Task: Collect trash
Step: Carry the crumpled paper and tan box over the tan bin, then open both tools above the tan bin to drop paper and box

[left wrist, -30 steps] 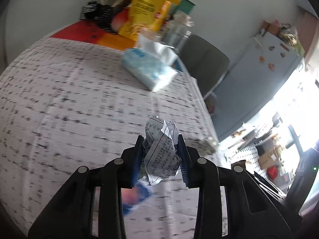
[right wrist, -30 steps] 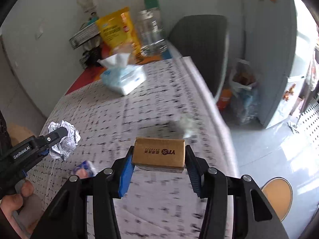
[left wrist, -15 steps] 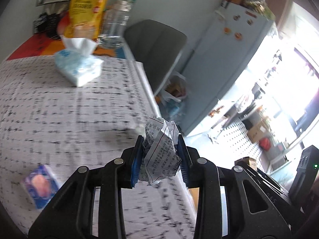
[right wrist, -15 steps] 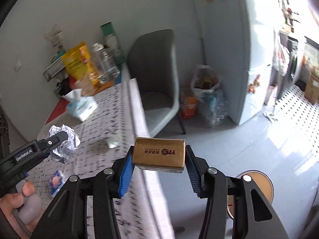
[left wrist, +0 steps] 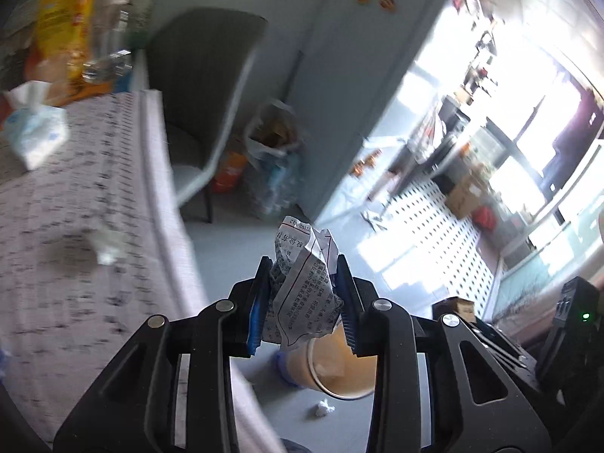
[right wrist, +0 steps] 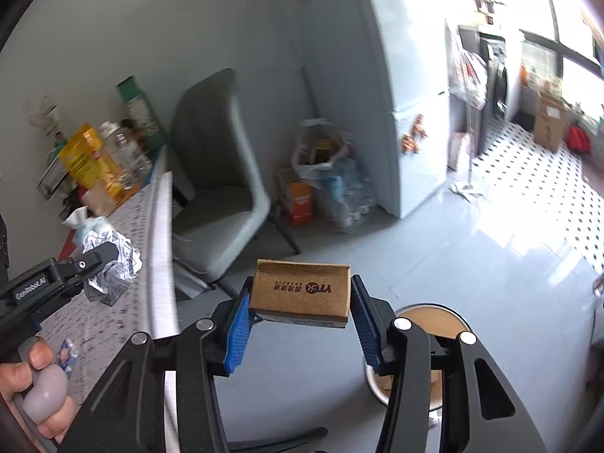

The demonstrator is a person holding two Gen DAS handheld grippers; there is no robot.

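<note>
Paper wad (left wrist: 302, 290), crumpled and printed with text, sits pinched between the blue pads of the left gripper (left wrist: 304, 302); its lower edge hangs below the pads and its top pokes above them. In the right wrist view the same wad (right wrist: 117, 264) shows at the left gripper's tip, over the table (right wrist: 113, 321) edge. The right gripper (right wrist: 300, 319) clamps a small brown box (right wrist: 300, 290) with dark print on its face, held level between its pads; the box's underside is hidden.

Below both grippers stands a round bin (left wrist: 339, 370) on the grey floor, tan inside. The left fingers cut off much of its rim, and in the right wrist view only part of the bin (right wrist: 434, 317) shows behind the right gripper's arm. A small white scrap (left wrist: 324, 409) lies on the floor just beside the bin.

On the table, a blurred pale scrap (left wrist: 107, 247) lies near the edge; what it is cannot be told. A tissue pack (left wrist: 34, 132) rests farther back. A grey chair (right wrist: 219, 173) stands beside the table, with a filled plastic bag (right wrist: 324, 158) near a white fridge (right wrist: 407, 105).
</note>
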